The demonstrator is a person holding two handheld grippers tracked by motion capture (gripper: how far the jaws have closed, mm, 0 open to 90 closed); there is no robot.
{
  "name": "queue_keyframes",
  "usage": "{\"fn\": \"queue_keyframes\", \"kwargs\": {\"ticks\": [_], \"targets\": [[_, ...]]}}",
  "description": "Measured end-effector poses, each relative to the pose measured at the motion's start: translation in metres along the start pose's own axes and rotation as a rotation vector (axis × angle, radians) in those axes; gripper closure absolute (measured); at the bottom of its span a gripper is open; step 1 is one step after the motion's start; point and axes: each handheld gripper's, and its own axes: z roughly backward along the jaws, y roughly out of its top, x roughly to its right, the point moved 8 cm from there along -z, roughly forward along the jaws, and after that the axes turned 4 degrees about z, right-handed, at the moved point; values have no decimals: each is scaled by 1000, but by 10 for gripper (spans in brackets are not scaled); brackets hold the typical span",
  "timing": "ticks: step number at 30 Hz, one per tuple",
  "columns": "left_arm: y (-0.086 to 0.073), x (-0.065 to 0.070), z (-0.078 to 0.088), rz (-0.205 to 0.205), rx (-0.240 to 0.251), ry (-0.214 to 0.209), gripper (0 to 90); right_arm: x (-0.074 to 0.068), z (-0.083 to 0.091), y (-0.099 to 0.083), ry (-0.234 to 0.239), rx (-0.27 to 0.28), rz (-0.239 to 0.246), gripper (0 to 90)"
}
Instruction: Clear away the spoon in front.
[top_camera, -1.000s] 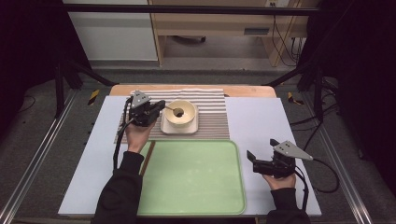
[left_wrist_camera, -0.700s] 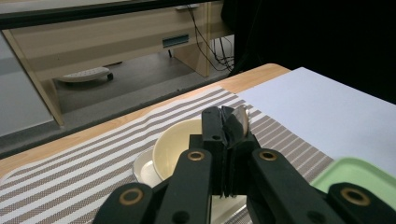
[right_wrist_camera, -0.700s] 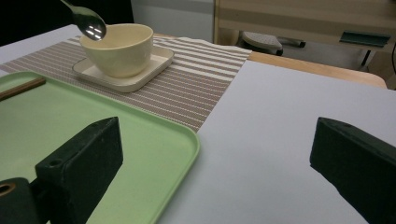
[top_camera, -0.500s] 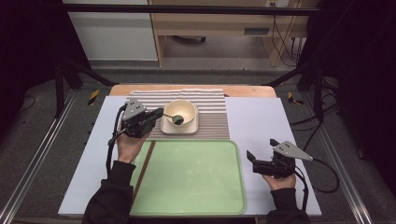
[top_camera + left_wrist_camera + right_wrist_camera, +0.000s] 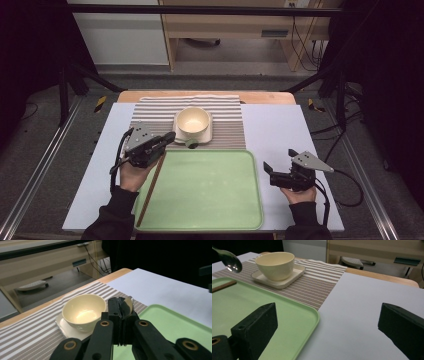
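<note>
Pinching a spoon (image 5: 128,305), apparently by its handle, left gripper (image 5: 170,138) fingers hover beside the bowl (image 5: 193,122).

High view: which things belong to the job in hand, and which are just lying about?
In the job:
left gripper, shut on the spoon
bowl
saucer
green tray

Lying about:
chopsticks
striped mat
right gripper, open, holding nothing

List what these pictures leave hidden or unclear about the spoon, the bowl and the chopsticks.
- Spoon handle: in the left gripper view, hidden between the left gripper's shut fingers.
- Spoon in the right gripper view: cut off by the left edge.
- Bowl underside: hidden by its saucer.
- Chopsticks: high view too small to separate the pair; the left hand covers the upper end.
</note>
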Motion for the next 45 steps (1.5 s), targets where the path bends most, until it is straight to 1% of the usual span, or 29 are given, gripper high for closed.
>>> {"fn": "queue_keyframes", "kwargs": {"ticks": [3,5,9,12,14,23,26,31,38,42,44,45], "targets": [[-4,5,5,6,2,-12,883,0,0,0,-1,-1,4,29],[-7,8,8,-6,2,-5,883,-1,0,0,1,-1,3,29],[-12,15,11,-4,-5,-17,883,-1,0,0,3,-1,4,28],[-16,23,14,-7,-12,-32,883,-1,0,0,2,1,5,28],[-19,29,16,1,-14,-50,883,-1,0,0,1,-2,8,28],[-40,53,21,25,-61,-119,883,-2,1,-1,2,-2,10,28],[-52,62,23,22,-88,-137,882,-2,1,-1,2,-3,12,28],[-64,69,21,25,-121,-152,883,-1,2,0,1,-1,11,28],[-68,77,18,39,-135,-184,882,-2,2,0,2,-1,11,28],[-68,84,17,55,-137,-221,882,-2,2,0,2,1,13,28],[-69,86,16,45,-143,-223,882,-2,2,0,3,1,12,28],[-70,87,15,48,-147,-225,882,-2,2,0,4,0,12,28]]}}
